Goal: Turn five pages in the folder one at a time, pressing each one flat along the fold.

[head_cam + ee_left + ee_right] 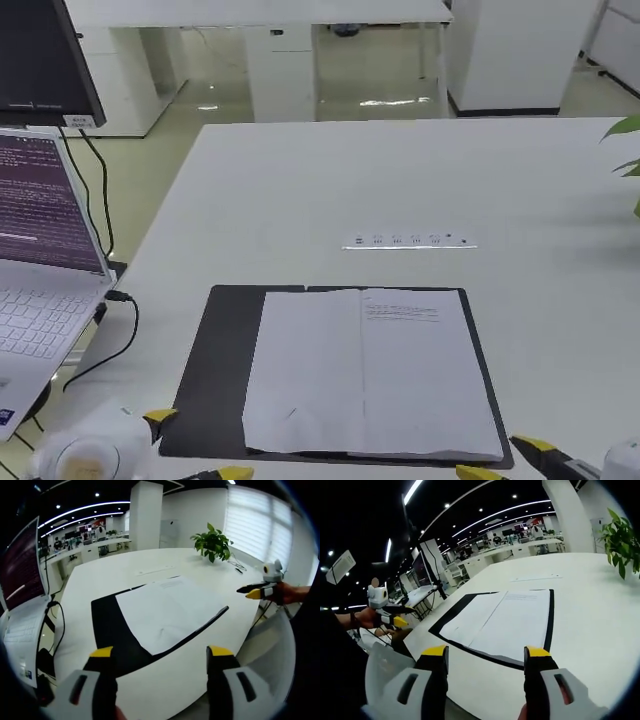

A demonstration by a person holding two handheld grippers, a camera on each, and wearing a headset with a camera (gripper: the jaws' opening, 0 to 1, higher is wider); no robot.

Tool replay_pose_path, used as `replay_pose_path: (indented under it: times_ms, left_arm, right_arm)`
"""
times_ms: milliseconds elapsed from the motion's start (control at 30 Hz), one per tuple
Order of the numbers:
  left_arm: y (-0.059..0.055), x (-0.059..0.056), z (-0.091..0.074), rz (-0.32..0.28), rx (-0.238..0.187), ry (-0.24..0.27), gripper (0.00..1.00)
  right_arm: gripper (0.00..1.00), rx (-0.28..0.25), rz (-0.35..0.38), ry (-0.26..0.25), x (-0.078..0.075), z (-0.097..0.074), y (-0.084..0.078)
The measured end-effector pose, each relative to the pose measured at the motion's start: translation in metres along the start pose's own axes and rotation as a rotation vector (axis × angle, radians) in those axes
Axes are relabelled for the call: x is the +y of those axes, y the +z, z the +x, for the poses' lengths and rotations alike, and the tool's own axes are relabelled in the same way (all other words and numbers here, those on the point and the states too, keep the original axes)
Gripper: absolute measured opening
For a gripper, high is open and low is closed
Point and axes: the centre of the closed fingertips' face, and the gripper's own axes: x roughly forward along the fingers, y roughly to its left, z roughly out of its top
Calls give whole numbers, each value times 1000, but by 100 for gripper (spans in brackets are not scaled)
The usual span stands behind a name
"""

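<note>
- White table (400, 180) stretches ahead of both grippers.
- Black folder (225, 360) lies open and flat on it, just ahead of the two grippers and between them; it touches neither.
- Its white pages (370, 370) are spread either side of the fold. A few lines of print sit at the top of the page on the right gripper's side, too small to read.
- Laptop (40, 250) stands beyond the left gripper's outer side, its purple screen text unreadable. The dark monitor (40, 60) behind it carries a small, illegible label.
- Green plant (212, 542) stands far ahead in the left gripper view, on the right gripper's side.
- Left gripper (160, 652) has its yellow-tipped jaws spread wide, holding nothing.
- Right gripper (486, 651) is likewise released and empty.
- Pale socket strip (410, 241) lies beyond the folder; its markings cannot be read.
</note>
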Motion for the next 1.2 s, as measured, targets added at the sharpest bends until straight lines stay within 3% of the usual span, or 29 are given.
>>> replay_pose_path:
  times_ms: [233, 367, 700, 1000, 1200]
  left_arm:
    - [7, -10, 9, 17, -3, -32, 73]
    - [9, -19, 18, 37, 8, -76, 71]
    - [23, -44, 43, 88, 12, -163, 71]
    - [33, -59, 66, 98, 26, -222, 70]
    - [44, -82, 90, 82, 34, -292, 68]
  right_arm:
    - [60, 6, -5, -9, -4, -3, 2]
    - [59, -3, -3, -20, -6, -6, 4]
    - [60, 1, -1, -42, -6, -15, 0]
    - [60, 4, 20, -59, -7, -20, -4]
    - [60, 13, 41, -72, -10, -23, -12]
